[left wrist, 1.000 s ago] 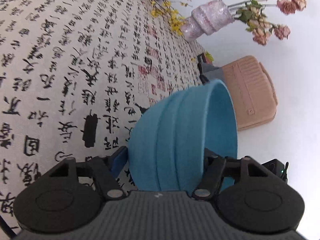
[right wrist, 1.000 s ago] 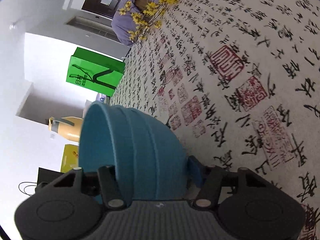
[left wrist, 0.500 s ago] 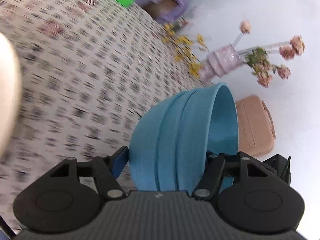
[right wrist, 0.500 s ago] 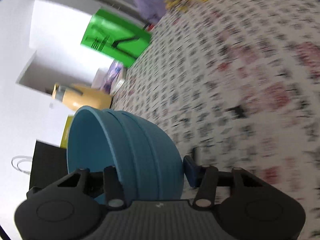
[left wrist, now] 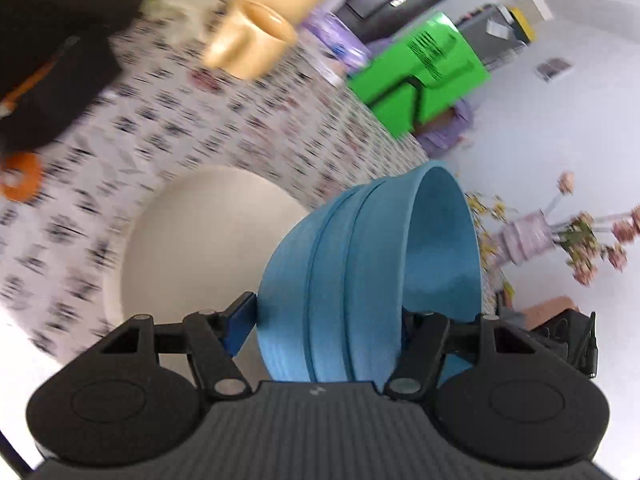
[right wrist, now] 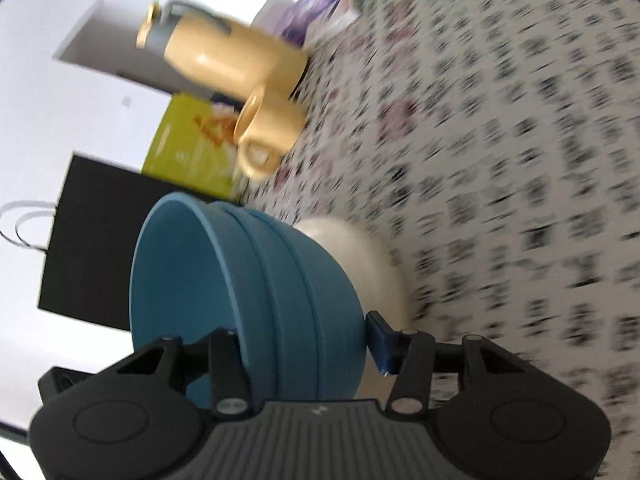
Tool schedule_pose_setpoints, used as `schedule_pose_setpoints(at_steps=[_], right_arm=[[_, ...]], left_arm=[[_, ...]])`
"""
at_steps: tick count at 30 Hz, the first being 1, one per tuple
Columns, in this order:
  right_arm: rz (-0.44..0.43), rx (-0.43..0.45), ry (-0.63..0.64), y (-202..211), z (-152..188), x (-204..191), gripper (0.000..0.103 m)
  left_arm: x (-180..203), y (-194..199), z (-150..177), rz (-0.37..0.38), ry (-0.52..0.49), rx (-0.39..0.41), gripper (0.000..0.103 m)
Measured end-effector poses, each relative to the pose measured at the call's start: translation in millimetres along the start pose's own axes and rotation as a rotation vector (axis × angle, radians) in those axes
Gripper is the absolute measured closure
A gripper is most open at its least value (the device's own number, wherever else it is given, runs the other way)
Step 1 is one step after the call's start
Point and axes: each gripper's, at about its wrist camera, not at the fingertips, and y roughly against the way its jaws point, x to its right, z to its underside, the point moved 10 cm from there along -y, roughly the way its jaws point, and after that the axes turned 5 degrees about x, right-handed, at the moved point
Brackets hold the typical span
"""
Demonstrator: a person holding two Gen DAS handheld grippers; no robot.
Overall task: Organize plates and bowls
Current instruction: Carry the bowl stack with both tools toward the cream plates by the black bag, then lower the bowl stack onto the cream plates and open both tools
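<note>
The tablecloth (left wrist: 168, 128) print is smeared by blur, and the blue bowl (right wrist: 256, 296) hides most of the cream plate (right wrist: 360, 256)

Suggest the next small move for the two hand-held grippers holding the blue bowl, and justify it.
Probably carry the blue bowl on over the cream plate and level it. Left hand-held gripper and right hand-held gripper hold it tilted, above the patterned tablecloth.

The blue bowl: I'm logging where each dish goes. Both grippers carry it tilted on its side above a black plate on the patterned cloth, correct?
Not quite: the plate is cream-white, not black. The left wrist view shows it plainly beneath the blue bowl, on the patterned cloth. The rest stands: the left gripper and right gripper both carry the bowl tilted on its side.
</note>
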Motion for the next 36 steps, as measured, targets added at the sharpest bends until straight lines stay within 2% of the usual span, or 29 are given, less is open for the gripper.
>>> schedule_pose_setpoints(at_steps=[5, 11, 16, 18, 19, 21, 23, 26, 30, 32, 34, 36], right_arm=[[0.030, -0.046, 0.002, -29, 19, -13, 0.055], [0.065, -0.031, -0.006, -35, 25, -14, 0.054], [0.076, 0.021, -0.015, -37, 21, -12, 0.050], [0.100, 0.059, 0.027, -34, 17, -16, 0.049], [0.105, 0.083, 0.050, -29, 16, -19, 0.044], [0.108, 0.126, 0.102, -18, 16, -26, 0.042], [0.124, 0.179, 0.157, -4, 16, -32, 0.039], [0.160, 0.262, 0.231, 19, 22, -38, 0.036], [0.221, 0.399, 0.332, 61, 34, -42, 0.022], [0.253, 0.463, 0.365, 81, 39, -40, 0.020], [0.323, 0.546, 0.413, 100, 43, -34, 0.018], [0.462, 0.686, 0.498, 122, 47, -26, 0.013]], left_arm=[[-34, 8, -11, -0.016, 0.031, -0.007, 0.038], [-47, 1, -11, 0.001, 0.023, -0.035, 0.039], [-45, -2, -16, 0.003, -0.011, -0.032, 0.036], [-42, 0, -18, 0.002, -0.042, -0.015, 0.035], [-41, 2, -19, -0.008, -0.069, -0.003, 0.034], [-39, 6, -20, -0.041, -0.127, 0.026, 0.033], [-39, 13, -20, -0.090, -0.179, 0.067, 0.032], [-29, 29, -20, -0.106, -0.293, 0.141, 0.025], [-1, 59, -14, -0.186, -0.587, 0.358, 0.012], [10, 70, -9, -0.212, -0.667, 0.442, 0.007], [22, 80, -3, -0.198, -0.703, 0.507, 0.004], [32, 87, 5, -0.182, -0.731, 0.569, 0.001]])
